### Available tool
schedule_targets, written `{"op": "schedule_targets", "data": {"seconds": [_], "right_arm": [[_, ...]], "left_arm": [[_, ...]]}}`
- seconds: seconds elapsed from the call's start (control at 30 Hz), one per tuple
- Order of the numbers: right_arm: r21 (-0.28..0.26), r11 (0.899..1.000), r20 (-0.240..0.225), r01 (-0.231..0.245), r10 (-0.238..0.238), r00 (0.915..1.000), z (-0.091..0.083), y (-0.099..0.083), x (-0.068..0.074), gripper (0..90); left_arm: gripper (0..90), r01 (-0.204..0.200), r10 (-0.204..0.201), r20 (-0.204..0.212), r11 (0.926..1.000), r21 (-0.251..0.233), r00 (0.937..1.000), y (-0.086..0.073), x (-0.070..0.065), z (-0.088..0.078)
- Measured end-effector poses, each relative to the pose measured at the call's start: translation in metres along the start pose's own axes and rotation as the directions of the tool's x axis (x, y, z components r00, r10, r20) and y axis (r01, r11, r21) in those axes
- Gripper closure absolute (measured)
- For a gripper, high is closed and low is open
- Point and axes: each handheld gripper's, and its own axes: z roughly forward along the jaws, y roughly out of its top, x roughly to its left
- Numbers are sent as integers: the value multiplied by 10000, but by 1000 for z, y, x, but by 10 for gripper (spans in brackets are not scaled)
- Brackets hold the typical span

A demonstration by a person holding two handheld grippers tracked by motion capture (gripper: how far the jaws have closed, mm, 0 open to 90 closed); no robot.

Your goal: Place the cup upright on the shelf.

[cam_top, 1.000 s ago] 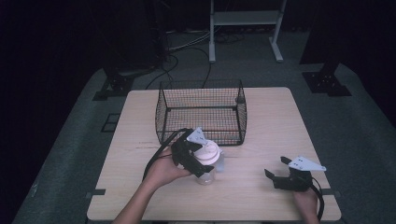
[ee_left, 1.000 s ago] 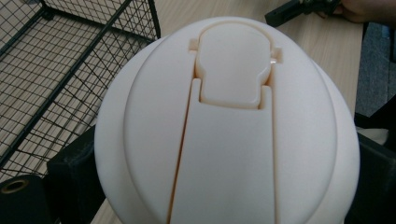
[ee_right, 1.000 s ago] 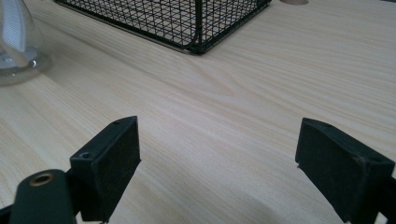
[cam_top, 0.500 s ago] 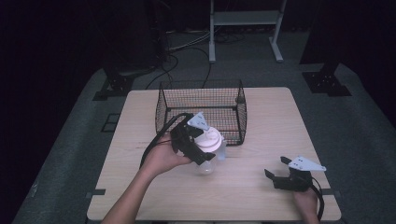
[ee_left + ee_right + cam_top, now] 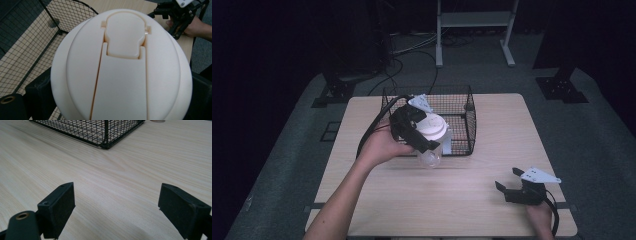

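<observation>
Pale wooden surface [image 5: 472, 200] seen from above, black wire basket [image 5: 459, 107] at its far middle. Left hand-held gripper [image 5: 424, 142] raised at the basket's near left corner, pinching a clear cup [image 5: 431, 156] with a cream lid [image 5: 432, 125], tilted, lid toward the basket. In the left gripper view, lid [image 5: 122, 67] close up between the black jaws, basket mesh [image 5: 37, 37] behind at left, right hand-held gripper [image 5: 178, 12] far off at top right. Right hand-held gripper [image 5: 508, 181] low at the near right edge, jaws spread wide, nothing between them. In the right gripper view, bare wood [image 5: 117, 177] between the jaws, basket corner [image 5: 106, 135] beyond.
</observation>
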Motion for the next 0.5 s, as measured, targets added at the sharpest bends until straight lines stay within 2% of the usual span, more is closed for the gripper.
{"op": "schedule_targets", "data": {"seconds": [0.33, 0.43, 0.5], "right_arm": [[-8, 10000, 27, 12, -12, 10000, 0, 0, -1, 129], [-29, 10000, 19, 35, -35, 10000, 0, 0, -1, 129], [-19, 10000, 20, -5, 5, 10000, 0, 0, -1, 129]], "left_arm": [[51, 140, -135, -439, 9998, 125, 9989, 22, 21, -12], [51, 360, -352, -435, 9992, 186, 9984, 29, 29, -13], [51, 391, -373, -605, 9988, 291, 9975, 34, 34, -13]]}}
